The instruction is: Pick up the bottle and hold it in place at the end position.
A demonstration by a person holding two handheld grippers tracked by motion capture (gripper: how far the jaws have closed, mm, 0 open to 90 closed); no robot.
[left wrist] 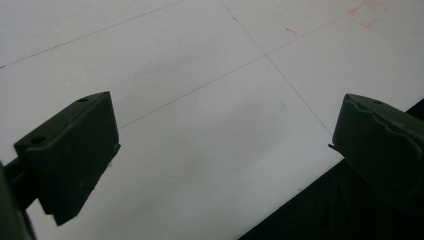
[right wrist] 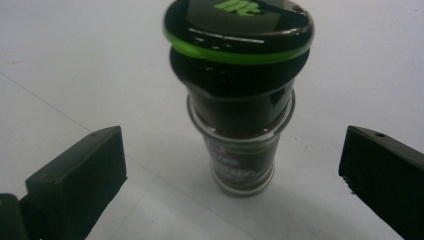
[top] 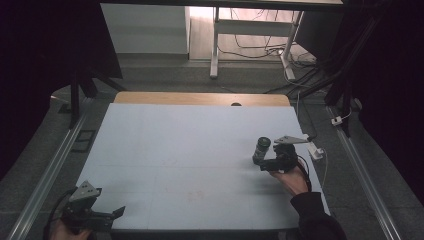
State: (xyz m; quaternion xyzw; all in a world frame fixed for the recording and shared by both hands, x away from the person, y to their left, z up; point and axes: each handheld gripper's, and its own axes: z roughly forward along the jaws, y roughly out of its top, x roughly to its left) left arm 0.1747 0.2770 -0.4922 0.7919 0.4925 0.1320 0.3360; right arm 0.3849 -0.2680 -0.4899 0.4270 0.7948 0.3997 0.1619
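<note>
Over on the right side of the desk [top: 190,145] stands a small spice jar [top: 261,149] — clear glass below, a black cap with a green ring on top, dark contents showing through the glass. It is upright on the pale sheet that covers the desk, well in from the near edge and close to the right one. The right gripper [top: 263,161] is held level with the jar by the person's right hand [top: 292,179], jaws spread wide. In the right gripper view the jar [right wrist: 239,95] stands between the two black jaws with a clear gap on each side, so nothing is pinched; the gripper [right wrist: 232,170] is released and touches no part of the jar that I can see.

The left gripper [top: 116,214] sits at the near left corner of the desk, well apart from the jar, held by the left hand [top: 65,230] at the bottom edge of the high view. Its jaws are spread too — in the left gripper view the gripper [left wrist: 222,145] has only the bare white sheet and the desk's dark edge between them, with faint ruled lines and a small red mark [left wrist: 369,15] farther off.
</note>
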